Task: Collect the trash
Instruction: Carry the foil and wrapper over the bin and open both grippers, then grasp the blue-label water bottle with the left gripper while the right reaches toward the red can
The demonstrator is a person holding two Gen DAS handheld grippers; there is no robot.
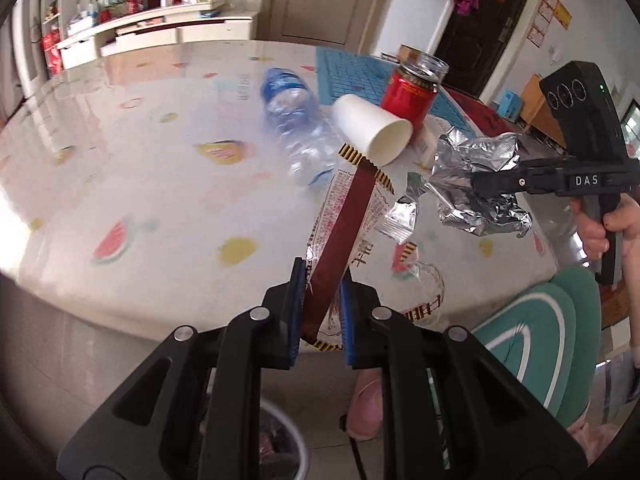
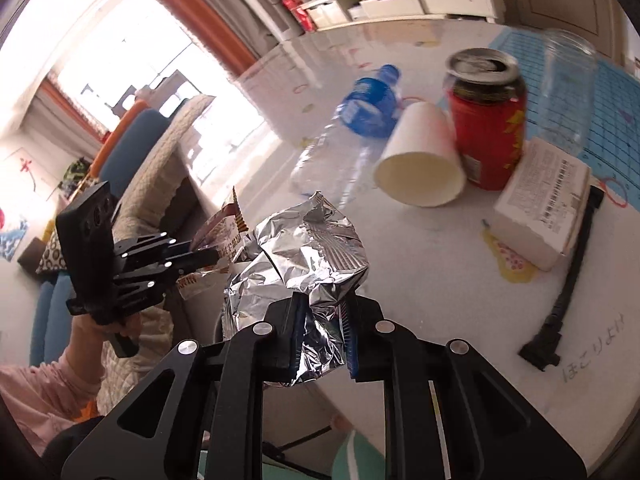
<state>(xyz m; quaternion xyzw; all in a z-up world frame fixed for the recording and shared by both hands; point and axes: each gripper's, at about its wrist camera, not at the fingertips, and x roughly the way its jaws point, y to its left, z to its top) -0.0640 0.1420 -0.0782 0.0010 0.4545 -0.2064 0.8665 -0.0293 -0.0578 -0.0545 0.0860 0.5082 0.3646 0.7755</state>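
The left gripper (image 1: 320, 312) has its jaws pinched on the lower end of a clear printed snack wrapper (image 1: 344, 232) with a dark red band, so the wrapper hangs up and forward, lifted off the tabletop (image 1: 140, 184) near its front edge. The right gripper (image 2: 322, 320) has its jaws pressed onto a crumpled foil bag (image 2: 304, 256), also held in the air just beside the wrapper. Holding both pieces clear of the surface probably readies them for dropping into the bin (image 1: 280, 440) glimpsed below the left gripper.

Farther back on the tabletop more trash waits: a fallen paper cup (image 1: 370, 132) lying against an upright red can (image 1: 408, 98), an empty water bottle (image 1: 298, 124) on its side beside the cup, and a small white box (image 2: 544, 216) next to the can.
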